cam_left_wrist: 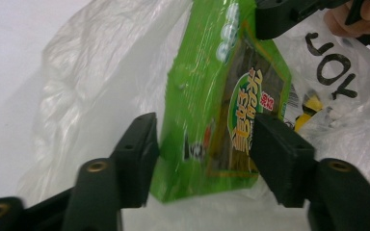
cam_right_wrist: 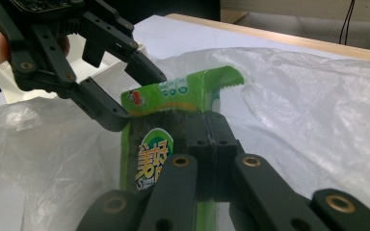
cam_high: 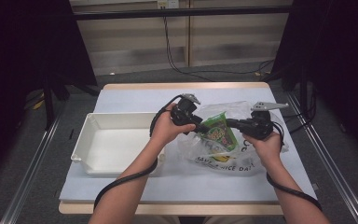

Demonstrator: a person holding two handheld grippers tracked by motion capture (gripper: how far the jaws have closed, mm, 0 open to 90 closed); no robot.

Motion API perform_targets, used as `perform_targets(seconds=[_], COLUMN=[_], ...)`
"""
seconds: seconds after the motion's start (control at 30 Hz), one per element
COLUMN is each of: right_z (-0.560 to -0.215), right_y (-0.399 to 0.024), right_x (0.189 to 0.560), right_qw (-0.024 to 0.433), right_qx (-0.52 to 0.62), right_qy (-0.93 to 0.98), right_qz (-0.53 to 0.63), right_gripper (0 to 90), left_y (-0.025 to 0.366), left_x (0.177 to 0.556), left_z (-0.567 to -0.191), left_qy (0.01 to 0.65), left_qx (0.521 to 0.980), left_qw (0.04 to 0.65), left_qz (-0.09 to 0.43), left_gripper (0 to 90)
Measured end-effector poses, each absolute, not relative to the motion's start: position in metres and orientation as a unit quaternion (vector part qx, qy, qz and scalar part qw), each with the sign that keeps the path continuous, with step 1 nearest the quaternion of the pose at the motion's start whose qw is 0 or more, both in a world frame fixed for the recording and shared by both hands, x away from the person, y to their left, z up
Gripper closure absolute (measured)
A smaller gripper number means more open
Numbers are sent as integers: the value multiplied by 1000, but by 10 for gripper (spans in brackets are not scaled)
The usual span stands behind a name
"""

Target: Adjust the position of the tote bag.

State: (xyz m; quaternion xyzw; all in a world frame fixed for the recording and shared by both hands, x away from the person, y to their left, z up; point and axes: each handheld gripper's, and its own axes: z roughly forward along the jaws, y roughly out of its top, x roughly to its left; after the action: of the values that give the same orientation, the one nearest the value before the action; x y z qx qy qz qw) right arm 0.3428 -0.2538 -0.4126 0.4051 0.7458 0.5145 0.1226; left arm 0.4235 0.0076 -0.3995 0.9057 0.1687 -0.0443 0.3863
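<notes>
While clamped, right gripper (cam_right_wrist: 207, 144) on green packet (cam_right_wrist: 183, 101)

You are gripping a bright green snack packet (cam_high: 220, 132) showing yellow lettering, lying against a clear plastic bag (cam_high: 235, 154) carrying black print; a white tray (cam_high: 107, 144) is sitting toward the pale blue table's (cam_high: 135, 100) left edge.
</notes>
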Motion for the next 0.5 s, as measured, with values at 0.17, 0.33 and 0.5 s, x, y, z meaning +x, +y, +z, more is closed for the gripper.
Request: perform_targets(seconds=[0.17,0.33,0.5], right_z=[-409,-409,-412], right_y=[-248,-248,-256], right_x=[342,342,347], right_qw=[128,130,87], right_qx=[394,396,403], right_qy=[755,755,766], right_qz=[509,505,494], right_gripper=[900,872,657], left_y=[1,1,3], left_x=[422,422,420], left_z=[-403,-401,-391], left_qy=[148,162,161], left_qx=[913,913,920], left_qw=[373,363,347], left_qz=[-69,-94,-87], left_gripper=[589,776,797])
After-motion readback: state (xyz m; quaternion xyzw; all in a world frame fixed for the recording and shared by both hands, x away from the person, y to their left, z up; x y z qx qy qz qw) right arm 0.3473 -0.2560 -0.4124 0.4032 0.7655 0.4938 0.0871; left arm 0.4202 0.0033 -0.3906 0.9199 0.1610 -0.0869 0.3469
